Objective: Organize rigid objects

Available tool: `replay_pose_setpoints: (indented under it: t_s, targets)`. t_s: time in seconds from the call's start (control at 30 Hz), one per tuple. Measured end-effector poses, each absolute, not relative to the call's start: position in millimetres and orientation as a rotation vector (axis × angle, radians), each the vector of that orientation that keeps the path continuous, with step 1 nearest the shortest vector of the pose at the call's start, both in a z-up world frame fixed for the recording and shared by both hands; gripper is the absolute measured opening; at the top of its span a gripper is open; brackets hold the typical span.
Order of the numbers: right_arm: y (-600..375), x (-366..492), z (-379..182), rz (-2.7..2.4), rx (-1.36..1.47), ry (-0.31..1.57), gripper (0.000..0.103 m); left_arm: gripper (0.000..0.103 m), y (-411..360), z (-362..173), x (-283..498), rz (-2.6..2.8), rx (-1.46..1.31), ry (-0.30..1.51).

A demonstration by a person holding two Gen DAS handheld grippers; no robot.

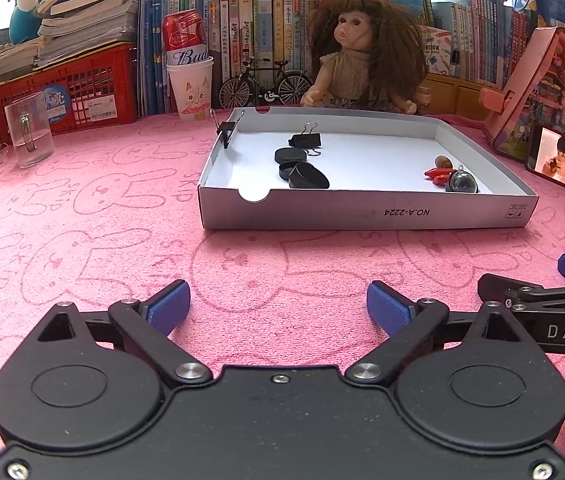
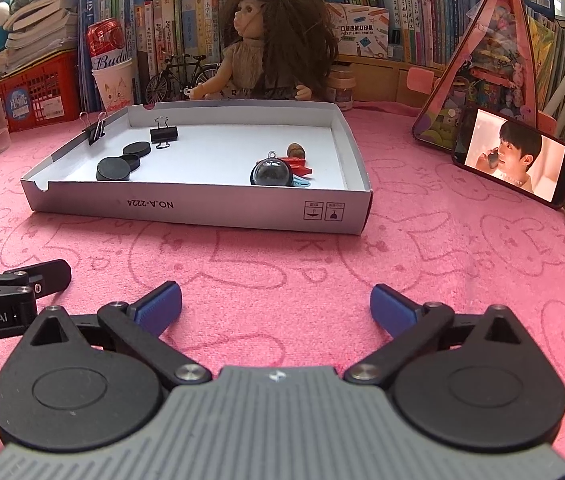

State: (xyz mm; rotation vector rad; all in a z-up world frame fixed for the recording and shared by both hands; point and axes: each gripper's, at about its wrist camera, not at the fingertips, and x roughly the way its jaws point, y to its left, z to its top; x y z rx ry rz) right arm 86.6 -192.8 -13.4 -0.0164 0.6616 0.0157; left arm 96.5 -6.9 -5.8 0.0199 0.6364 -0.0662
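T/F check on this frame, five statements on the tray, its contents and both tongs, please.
1. Both tongs are open and hold nothing. True: left tongs and right tongs show only pink cloth between the pads.
2. One binder clip is clipped on the tray wall. True: a clip grips the left wall of the tray; another clip lies inside.
3. The black discs sit at the tray's right end. False: the discs lie at the left end.
4. The clear ball is on the cloth outside the tray. False: the ball lies inside the tray, by the red pieces.
5. The phone screen is dark. False: the phone shows a video.
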Motion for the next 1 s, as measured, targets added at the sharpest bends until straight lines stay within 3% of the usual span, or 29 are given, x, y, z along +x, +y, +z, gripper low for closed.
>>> replay_pose_setpoints:
  t_s: [0.33, 1.0]
  targets:
    - [-192.2, 86.5, -13.8, 0.016, -0.015, 0.661, 0.103, 0.102, -4.7, -7.5, 100.9, -0.065, 0.019, 0.654]
    - [-192.1, 86.4, -13.7, 0.016, -0.015, 0.661, 0.103, 0.103, -5.6, -7.7, 101.0, -0.065, 0.021, 0.654]
